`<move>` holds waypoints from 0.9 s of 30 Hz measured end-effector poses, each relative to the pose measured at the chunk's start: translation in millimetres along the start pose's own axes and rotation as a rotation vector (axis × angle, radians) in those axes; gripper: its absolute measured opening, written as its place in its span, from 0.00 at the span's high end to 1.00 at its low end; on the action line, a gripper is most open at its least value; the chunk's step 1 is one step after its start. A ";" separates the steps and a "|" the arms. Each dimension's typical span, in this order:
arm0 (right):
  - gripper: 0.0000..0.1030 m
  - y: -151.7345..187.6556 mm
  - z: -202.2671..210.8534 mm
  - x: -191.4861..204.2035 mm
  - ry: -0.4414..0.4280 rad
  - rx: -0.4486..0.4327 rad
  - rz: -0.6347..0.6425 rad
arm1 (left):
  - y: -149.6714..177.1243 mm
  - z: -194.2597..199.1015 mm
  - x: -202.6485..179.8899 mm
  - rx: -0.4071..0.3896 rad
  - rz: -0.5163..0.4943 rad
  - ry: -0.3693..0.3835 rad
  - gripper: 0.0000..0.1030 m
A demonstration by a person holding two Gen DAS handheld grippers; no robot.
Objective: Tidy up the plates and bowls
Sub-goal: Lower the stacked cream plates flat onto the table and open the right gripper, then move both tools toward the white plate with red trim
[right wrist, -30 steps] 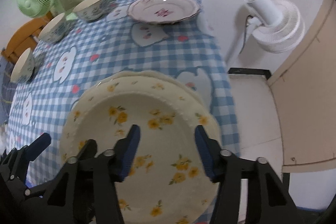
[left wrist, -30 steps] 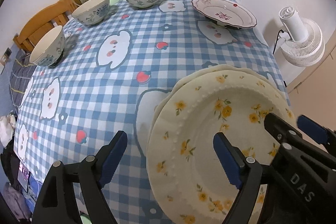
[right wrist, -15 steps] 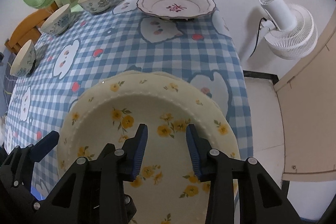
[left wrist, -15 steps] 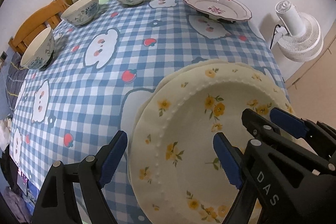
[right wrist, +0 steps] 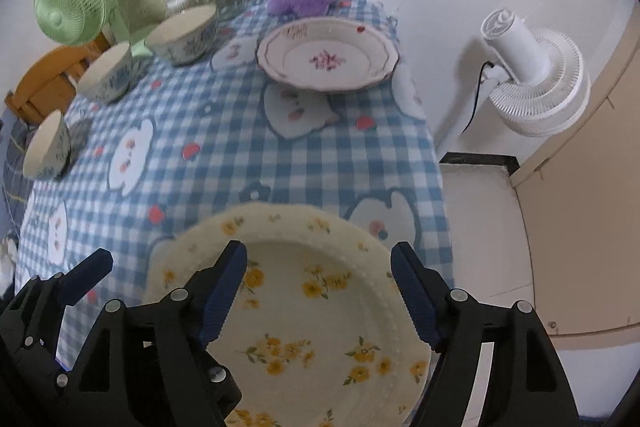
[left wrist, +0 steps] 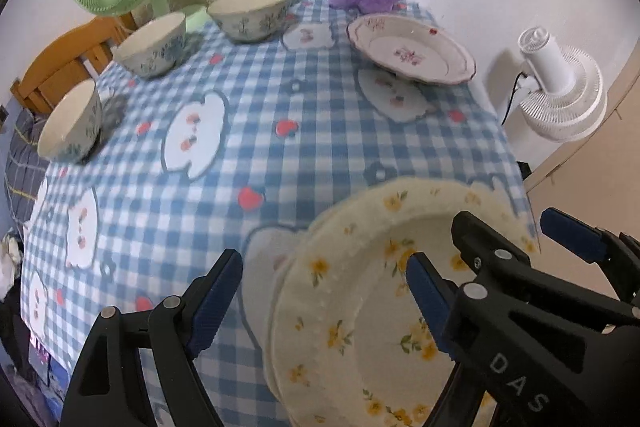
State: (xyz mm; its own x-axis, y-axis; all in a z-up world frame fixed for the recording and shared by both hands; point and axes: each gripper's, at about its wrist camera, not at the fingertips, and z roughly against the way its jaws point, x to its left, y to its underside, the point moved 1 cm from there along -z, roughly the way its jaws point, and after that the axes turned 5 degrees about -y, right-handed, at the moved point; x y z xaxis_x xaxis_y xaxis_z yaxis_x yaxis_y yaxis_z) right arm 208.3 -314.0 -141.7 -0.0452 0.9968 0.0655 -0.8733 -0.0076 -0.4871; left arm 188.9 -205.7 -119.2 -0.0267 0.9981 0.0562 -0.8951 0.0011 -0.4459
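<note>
One label, "DAS", on right gripper (left wrist: 516, 247), jaws opening, empty; left gripper (left wrist: 324, 299) wide, empty.

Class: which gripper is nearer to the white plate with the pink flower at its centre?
Neither clearly. The left gripper and right gripper both sit over the near yellow-flowered plates; the white pink-flowered plate lies across the table.

Soft, even indoor light; fisheye bending and dark corners; near yellow plate (left wrist: 360, 307) blurred; shadows faint.

Left gripper (left wrist: 324, 299) gapes wide; right gripper (right wrist: 320, 291) jaws opening, both pointing steeply down.
</note>
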 end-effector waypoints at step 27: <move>0.16 -52.3 92.4 28.0 0.050 -0.205 -0.098 | -63.8 84.1 27.6 -0.191 -0.117 0.092 0.14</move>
State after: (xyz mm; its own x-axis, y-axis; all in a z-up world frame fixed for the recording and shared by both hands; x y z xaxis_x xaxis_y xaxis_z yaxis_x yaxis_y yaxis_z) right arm 207.9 -293.0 -33.9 0.0635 0.9948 0.0801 -0.7554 0.1003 -0.6475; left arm 207.8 -183.4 -14.0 0.1211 0.9918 0.0398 -0.7890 0.1206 -0.6024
